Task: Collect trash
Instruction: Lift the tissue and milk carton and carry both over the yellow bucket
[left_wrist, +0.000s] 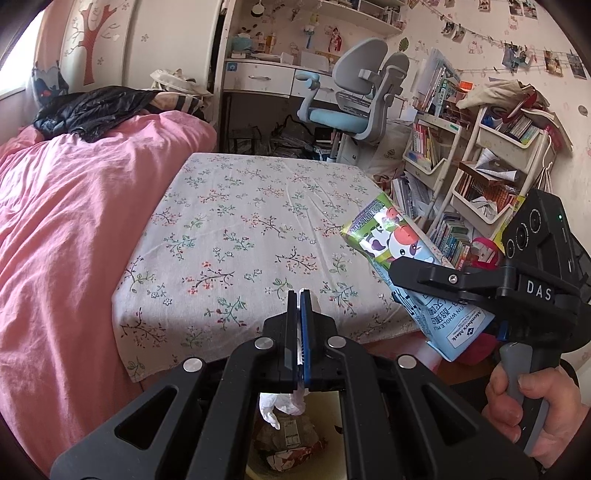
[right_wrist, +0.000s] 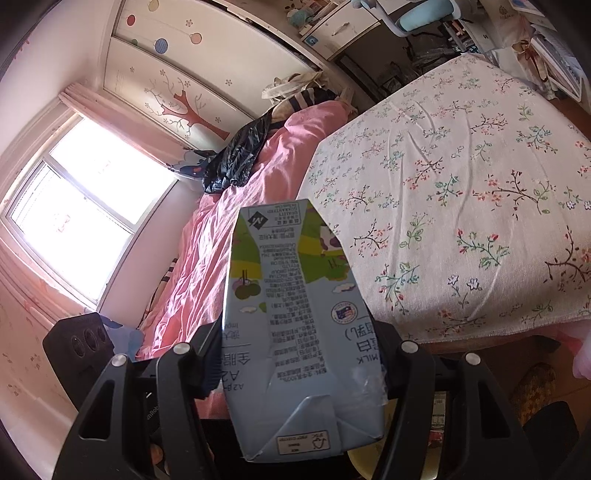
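Left wrist view: the left gripper (left_wrist: 300, 295) is seen clamped on a white tissue (left_wrist: 282, 404), which hangs below its fingers over a trash bin (left_wrist: 295, 439). To its right, a milk carton (left_wrist: 413, 273) is gripped by the right gripper (right_wrist: 299, 369) — floral bedsheet (left_wrist: 258, 221) lies beyond both.

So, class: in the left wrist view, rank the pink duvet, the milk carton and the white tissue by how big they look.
1. pink duvet
2. milk carton; it sits nearer the camera, though the order is clear
3. white tissue, mostly hidden in the left gripper
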